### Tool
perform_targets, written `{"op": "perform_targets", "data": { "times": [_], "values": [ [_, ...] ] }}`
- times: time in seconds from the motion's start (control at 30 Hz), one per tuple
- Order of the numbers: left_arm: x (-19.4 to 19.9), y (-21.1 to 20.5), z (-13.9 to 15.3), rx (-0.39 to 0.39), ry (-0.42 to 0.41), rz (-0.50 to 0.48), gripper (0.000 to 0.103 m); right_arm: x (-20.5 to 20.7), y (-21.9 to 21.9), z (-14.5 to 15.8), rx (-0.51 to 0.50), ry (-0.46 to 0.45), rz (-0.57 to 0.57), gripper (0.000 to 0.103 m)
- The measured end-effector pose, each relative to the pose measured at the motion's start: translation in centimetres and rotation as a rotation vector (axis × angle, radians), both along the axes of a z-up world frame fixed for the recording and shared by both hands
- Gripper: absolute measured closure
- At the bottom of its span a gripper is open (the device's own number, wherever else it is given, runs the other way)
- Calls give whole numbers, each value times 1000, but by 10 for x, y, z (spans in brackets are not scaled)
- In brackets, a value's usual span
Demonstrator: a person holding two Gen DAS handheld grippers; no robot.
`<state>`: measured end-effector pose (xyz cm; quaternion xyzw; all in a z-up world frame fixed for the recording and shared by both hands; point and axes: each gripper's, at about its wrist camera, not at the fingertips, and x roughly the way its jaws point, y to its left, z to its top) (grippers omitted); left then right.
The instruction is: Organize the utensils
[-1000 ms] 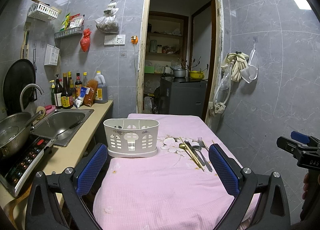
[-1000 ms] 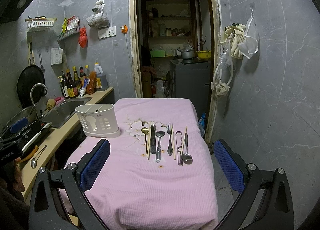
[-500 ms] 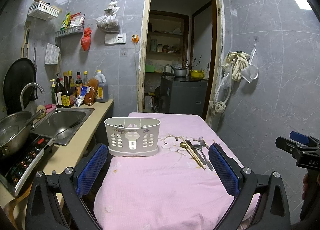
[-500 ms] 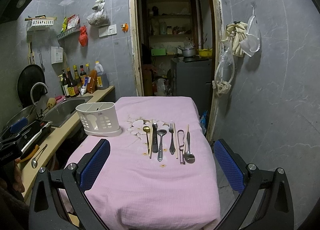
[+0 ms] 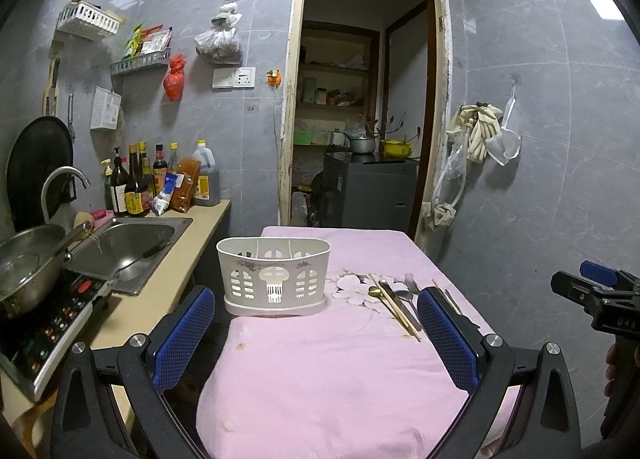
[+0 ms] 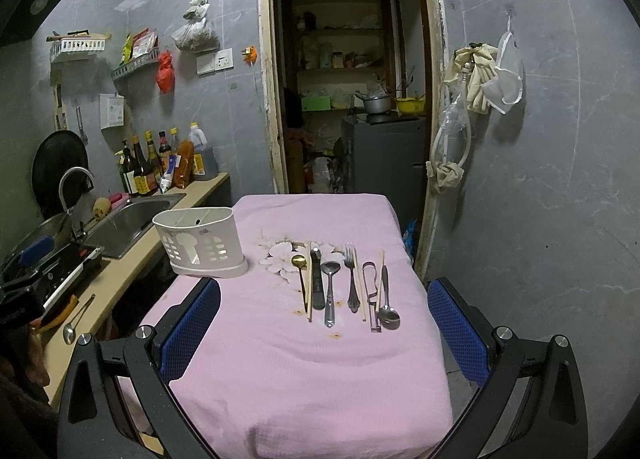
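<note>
A white slotted utensil holder stands on the pink-covered table, at its left side. To its right lie several utensils in a row: a gold spoon, chopsticks, a knife, a steel spoon, a fork, a peeler and another spoon. My left gripper hangs open over the table's near half, facing the holder. My right gripper is open too, above the near end of the utensil row, holding nothing.
A counter with a sink, a pan on an induction hob and bottles runs along the left. A loose spoon lies on the counter. A doorway opens behind the table; the tiled wall stands close on the right.
Both grippers have edged forward and slightly down toward the table; the holder and utensils look larger. Nothing was picked up or moved.
</note>
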<state>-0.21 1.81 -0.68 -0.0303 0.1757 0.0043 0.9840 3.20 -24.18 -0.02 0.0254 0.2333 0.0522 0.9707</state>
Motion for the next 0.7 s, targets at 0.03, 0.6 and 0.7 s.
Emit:
{"op": "perform_targets", "data": {
  "times": [0.03, 0.6, 0.7],
  "values": [
    [1, 3, 0, 4, -3, -3, 1, 0, 3, 0, 1, 0, -3, 1],
    [41, 21, 15, -21, -56, -44, 1, 14, 16, 30, 9, -57, -64, 1],
    [51, 15, 15, -22, -54, -54, 1, 22, 13, 33, 7, -50, -67, 1]
  ]
}}
